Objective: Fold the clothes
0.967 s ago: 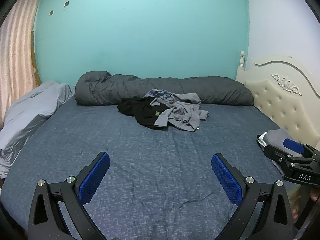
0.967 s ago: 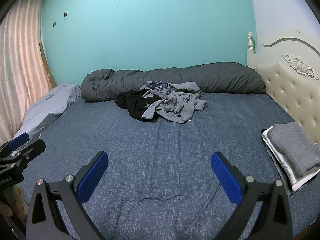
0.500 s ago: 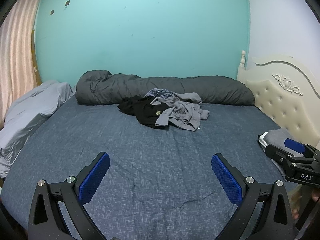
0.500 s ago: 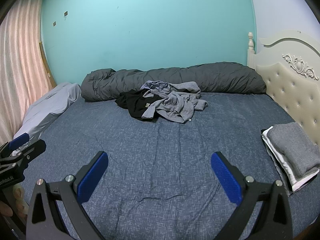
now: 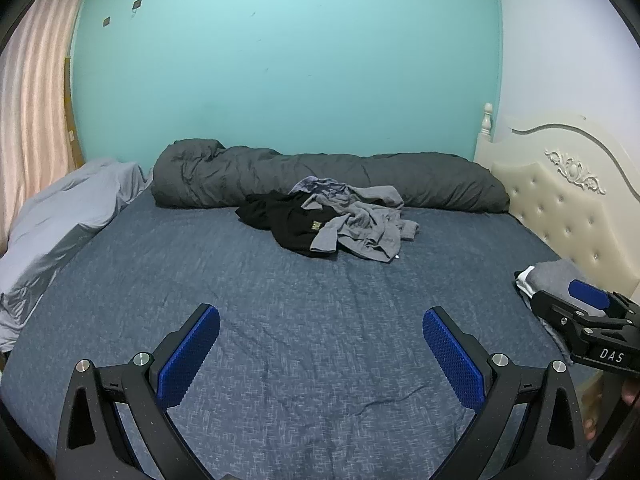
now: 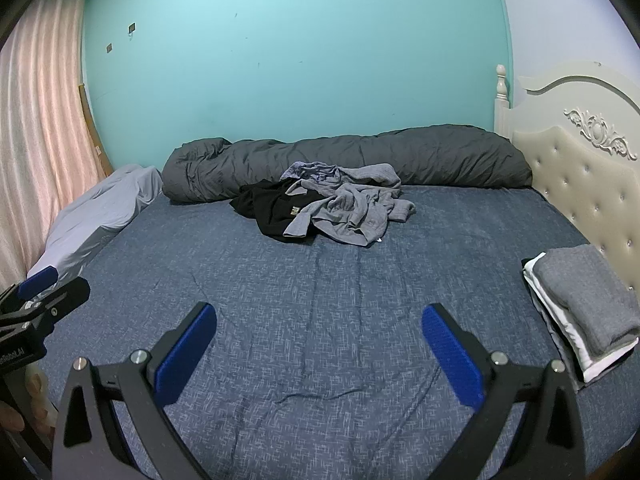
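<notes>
There is one bed [image 6: 320, 320] with a blue sheet. Near its far edge lies one heap of unfolded clothes [image 6: 328, 208]; in it I can count one black garment [image 6: 272, 212], one grey garment [image 6: 356, 216] and one bluish piece [image 6: 308, 170], though more may hide under them. Along the far edge is one rolled dark grey duvet [image 6: 400, 160]. At the right edge is one folded stack [image 6: 580, 304]: one grey piece on top and at least one white piece under it. At the left edge is one pale grey pillow [image 6: 100, 208]. Two grippers show: the left gripper [image 5: 320, 356] and the right gripper [image 6: 318, 354].

Dim, cool even light, soft shadows — fisheye-warped, dark-vignetted edges
</notes>
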Demonstrator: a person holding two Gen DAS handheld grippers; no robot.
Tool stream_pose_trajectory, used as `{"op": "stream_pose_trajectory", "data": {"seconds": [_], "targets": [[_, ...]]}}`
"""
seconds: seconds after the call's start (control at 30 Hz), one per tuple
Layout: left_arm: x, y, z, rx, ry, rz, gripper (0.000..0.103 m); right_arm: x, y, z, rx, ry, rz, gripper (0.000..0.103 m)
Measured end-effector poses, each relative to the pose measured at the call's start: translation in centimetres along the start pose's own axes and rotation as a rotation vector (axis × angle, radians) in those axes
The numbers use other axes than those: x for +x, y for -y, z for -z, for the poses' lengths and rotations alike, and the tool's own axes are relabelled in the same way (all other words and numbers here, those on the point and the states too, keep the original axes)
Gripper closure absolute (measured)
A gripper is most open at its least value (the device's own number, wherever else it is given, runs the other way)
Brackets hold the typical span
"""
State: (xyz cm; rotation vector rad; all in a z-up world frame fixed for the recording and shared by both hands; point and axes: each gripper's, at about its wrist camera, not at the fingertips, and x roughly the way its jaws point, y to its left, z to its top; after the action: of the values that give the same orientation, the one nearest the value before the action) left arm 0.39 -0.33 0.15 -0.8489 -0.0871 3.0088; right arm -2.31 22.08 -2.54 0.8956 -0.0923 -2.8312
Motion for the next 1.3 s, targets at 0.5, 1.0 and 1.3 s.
{"op": "stream_pose_trajectory", "data": {"seconds": [0.5, 1.0, 1.3], "targets": [[0.17, -0.08, 0.20, 0.001, 0.000, 0.000, 0.000, -0.03, 0.25, 0.17, 0.005, -0.005, 0.000, 0.000], [0.30, -0.09, 0.37, 0.002, 0.000, -0.002, 0.000, -0.01, 0.15, 0.00, -0.001, -0.009, 0.001, 0.000], [0.71, -0.36, 0.60, -0.001, -0.004, -0.007, 0.000, 0.47, 0.24, -0.28, 0.002, -0.017, 0.006, 0.000]]}}
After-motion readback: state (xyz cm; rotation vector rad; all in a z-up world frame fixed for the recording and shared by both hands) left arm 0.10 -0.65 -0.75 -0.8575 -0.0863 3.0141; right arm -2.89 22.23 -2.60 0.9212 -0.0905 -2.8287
